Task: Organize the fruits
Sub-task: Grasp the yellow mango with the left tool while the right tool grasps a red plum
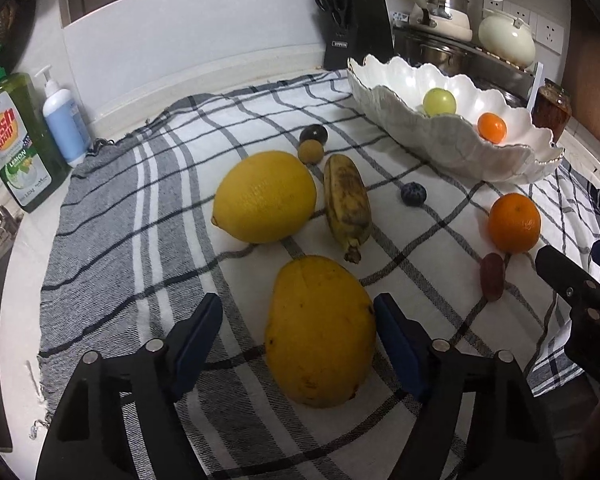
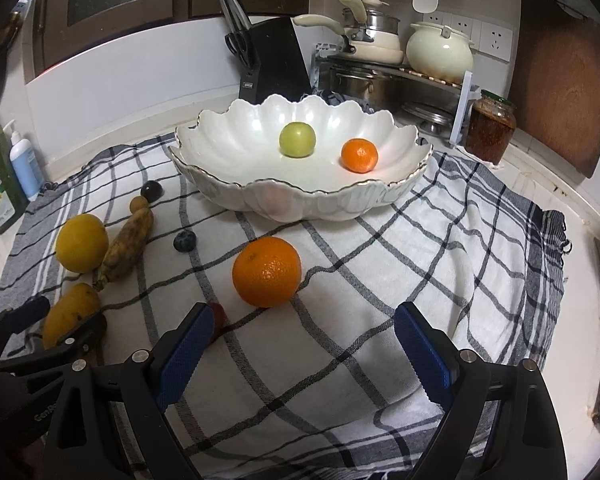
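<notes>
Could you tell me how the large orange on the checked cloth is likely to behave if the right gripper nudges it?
The large round orange would probably roll, though the soft checked cloth may slow it. Its dimpled, firm-looking peel suggests decent grip for the open right gripper.

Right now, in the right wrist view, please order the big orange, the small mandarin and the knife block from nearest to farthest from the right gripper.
1. Big orange: on the cloth, just ahead of the right gripper.
2. Small mandarin: inside the bowl, right side.
3. Knife block: behind the bowl.

The green soap bottle reads "dish soap" (also "LEMON").
</notes>
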The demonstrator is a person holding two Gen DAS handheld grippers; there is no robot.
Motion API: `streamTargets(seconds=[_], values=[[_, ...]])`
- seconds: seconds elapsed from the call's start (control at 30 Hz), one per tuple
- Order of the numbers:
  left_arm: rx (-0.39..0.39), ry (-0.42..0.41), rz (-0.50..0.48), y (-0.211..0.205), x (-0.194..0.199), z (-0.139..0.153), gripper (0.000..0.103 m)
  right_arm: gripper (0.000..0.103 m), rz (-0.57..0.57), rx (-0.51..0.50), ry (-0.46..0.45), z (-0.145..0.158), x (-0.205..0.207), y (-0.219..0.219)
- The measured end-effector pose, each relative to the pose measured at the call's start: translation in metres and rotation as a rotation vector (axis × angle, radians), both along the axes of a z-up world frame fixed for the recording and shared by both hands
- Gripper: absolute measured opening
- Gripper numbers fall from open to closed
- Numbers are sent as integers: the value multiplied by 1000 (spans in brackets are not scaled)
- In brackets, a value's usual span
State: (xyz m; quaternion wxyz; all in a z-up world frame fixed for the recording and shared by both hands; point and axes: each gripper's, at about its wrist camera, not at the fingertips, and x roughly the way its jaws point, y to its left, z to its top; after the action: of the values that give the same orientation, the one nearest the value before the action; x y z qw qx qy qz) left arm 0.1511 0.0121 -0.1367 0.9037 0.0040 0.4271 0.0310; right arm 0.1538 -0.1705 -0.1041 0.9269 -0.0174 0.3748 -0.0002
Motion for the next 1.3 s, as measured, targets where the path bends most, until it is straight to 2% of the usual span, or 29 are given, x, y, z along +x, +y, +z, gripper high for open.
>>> streamTargets(seconds=[0.17,0.27,0.53,0.77,0.83,1.0,1.23,1.3], values=[[-13,11,-18,-2,1,-3,61,92,-1,2,4,-2,1,0],[-29,14,-47,-3,2,-2,48,92,-1,7,4,-2,1,-1],[-28,22,-44,1,-2,2,48,92,7,11,-1,0,1,4],[-20,-4,-23,14,-8,15,48,92,70,48,14,-4,1,18],[-23,-1,-16,17,-9,16,48,88,83,56,19,-6,3,23],[-28,6,1,25,-12,14,48,65,113,67,52,-15,10,35],[-26,8,19,31,-13,13,48,45,114,59,88,-31,17,44],[-27,7,20,32,-13,14,48,37,115,47,85,-31,17,45]])
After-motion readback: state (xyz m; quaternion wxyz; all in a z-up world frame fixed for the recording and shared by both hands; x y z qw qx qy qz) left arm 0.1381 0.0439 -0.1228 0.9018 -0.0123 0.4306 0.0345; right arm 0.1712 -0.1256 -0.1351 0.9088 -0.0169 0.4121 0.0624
